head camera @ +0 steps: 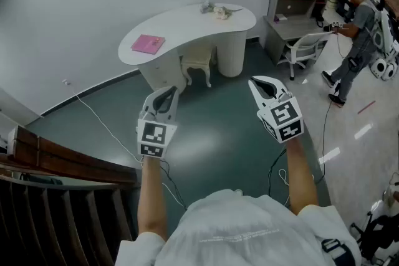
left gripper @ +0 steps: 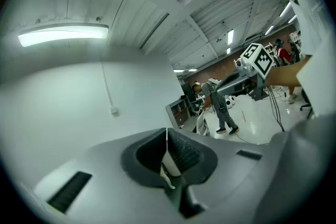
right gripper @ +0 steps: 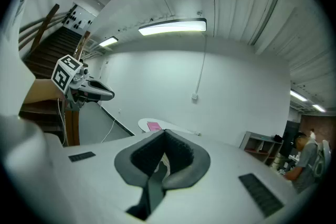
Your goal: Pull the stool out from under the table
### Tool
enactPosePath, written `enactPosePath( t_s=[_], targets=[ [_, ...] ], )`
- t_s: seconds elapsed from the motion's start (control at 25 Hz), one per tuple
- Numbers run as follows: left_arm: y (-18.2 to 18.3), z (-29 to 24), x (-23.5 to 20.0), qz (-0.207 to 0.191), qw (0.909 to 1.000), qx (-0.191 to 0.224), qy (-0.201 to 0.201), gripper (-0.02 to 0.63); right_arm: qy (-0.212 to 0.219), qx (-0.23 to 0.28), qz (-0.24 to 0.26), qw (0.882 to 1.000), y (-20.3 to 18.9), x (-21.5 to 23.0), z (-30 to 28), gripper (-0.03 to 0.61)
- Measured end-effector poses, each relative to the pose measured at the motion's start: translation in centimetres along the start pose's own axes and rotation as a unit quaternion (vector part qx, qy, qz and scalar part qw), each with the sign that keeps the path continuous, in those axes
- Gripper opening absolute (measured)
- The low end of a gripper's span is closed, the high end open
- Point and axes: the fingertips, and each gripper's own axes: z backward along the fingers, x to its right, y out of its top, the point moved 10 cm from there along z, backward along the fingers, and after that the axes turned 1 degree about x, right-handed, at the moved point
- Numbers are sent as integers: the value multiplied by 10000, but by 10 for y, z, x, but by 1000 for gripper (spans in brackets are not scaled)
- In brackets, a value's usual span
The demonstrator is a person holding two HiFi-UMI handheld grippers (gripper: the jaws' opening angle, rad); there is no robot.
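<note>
A cream stool (head camera: 197,64) with carved legs stands tucked under the curved white table (head camera: 187,25) ahead of me. My left gripper (head camera: 167,94) is held up in the air, well short of the stool, jaws shut with nothing between them. To the right, my right gripper (head camera: 260,85) hangs at about the same height, also shut and empty. In the left gripper view the closed jaw tips (left gripper: 167,152) point at a bare wall, and the right gripper's marker cube (left gripper: 259,59) shows beyond. The right gripper view shows the closed tips (right gripper: 164,152) with the table (right gripper: 168,126) far off.
A pink book (head camera: 148,43) and a small flower bundle (head camera: 215,10) lie on the table. A white cable (head camera: 100,115) runs across the green floor. A grey shelf desk (head camera: 298,3) with a white chair (head camera: 302,50) stands right, beside a person (head camera: 355,34). Dark wooden stairs (head camera: 56,196) are at left.
</note>
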Motion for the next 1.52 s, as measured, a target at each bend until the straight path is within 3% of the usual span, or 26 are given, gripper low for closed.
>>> enactPosePath(
  t_s=[0.48,0.72,1.2,1.52],
  targets=[
    [9,-35,52,140,9998,-135,57,20,165,153,-266,9994,-47,54,22,15],
    [-1,-61,50,147,9994,-305,24,21,278,-15,-389,9989,-65,75,5,14],
    [-32,-172,-33,167,9994,-279,-74,20,-83,-107,-74,9999,-58,136,-106,14],
    [-62,-264,-112,189,9991,-334,-167,20,138,-102,-154,9997,-55,171,-216,14]
  ],
)
